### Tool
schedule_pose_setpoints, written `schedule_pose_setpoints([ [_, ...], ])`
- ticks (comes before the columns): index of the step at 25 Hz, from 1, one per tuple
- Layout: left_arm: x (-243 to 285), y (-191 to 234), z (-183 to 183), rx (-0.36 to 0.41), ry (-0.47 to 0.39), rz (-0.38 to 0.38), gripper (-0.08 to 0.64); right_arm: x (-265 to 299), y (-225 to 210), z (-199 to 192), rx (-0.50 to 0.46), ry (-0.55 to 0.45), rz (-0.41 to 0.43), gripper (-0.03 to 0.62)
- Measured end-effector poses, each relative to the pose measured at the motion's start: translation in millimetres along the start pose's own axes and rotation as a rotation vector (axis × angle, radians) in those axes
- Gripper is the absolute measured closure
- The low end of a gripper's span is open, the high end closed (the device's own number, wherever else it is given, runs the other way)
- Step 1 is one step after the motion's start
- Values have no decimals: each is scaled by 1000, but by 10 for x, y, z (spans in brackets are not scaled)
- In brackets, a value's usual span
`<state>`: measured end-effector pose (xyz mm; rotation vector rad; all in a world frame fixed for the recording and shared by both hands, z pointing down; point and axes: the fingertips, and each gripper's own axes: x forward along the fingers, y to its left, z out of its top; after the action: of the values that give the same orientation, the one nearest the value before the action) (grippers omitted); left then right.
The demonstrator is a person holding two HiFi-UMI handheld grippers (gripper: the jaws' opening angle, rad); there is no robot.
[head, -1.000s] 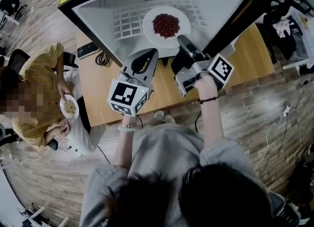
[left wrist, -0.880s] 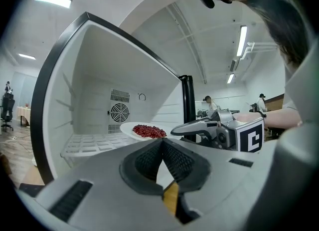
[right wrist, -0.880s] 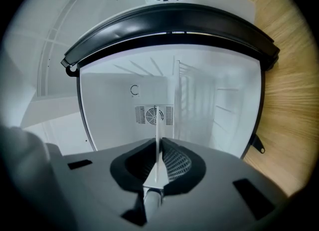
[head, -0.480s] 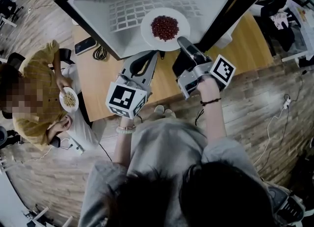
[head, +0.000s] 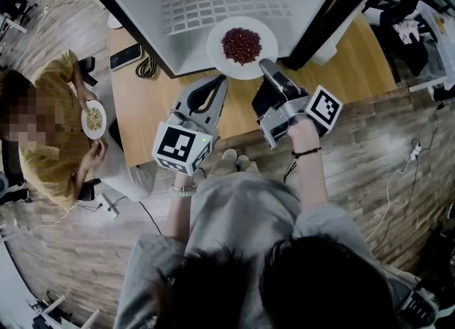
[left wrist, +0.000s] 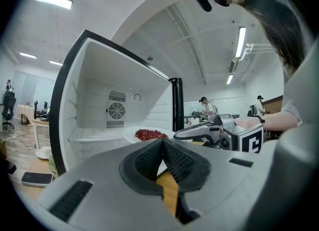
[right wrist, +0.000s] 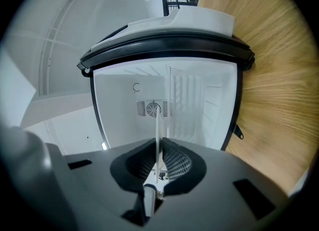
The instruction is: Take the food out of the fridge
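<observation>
Against the fridge (head: 178,8), which stands open toward us on the tabletop (head: 142,107), the plate (head: 222,59) has come forward since a second ago. It sat well inside on the white floor, and now its near rim hangs past the front lip, over the wood. Both hand-held grippers have drawn back toward us with it.

We judge the main danger to be the grip itself. The right hand-held gripper (head: 264,65) is clamped on the plate's rim at one side only, and in its own view the plate shows edge-on as a thin white line between the pads. With the whole load hanging off that one pinch, the plate could sag or twist as it leaves the fridge floor, or slide out of the pads altogether. The left hand-held gripper (head: 222,79) has its jaws together on nothing and sits just beside the plate's near rim, so it props nothing up. A drag over the front lip could also jolt the plate.

The plate is round, white and shallow, with a broad bare rim. The food (head: 241,45) is a loose, uncovered heap of small dark red pieces at its middle. We think any tilt would send them rolling off.
</observation>
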<state>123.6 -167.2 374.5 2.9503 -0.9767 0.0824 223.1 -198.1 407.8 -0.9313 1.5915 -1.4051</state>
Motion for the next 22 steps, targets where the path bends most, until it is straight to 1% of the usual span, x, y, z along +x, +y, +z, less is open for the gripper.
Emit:
schedule_pose_setpoints([
  [11,-20,66,65,-2,-11,20,552,-6,-8,5,3,1,-5,563],
  [22,6,43,80,-6,-31,14,552,2,13,-2,0,0,17,561],
])
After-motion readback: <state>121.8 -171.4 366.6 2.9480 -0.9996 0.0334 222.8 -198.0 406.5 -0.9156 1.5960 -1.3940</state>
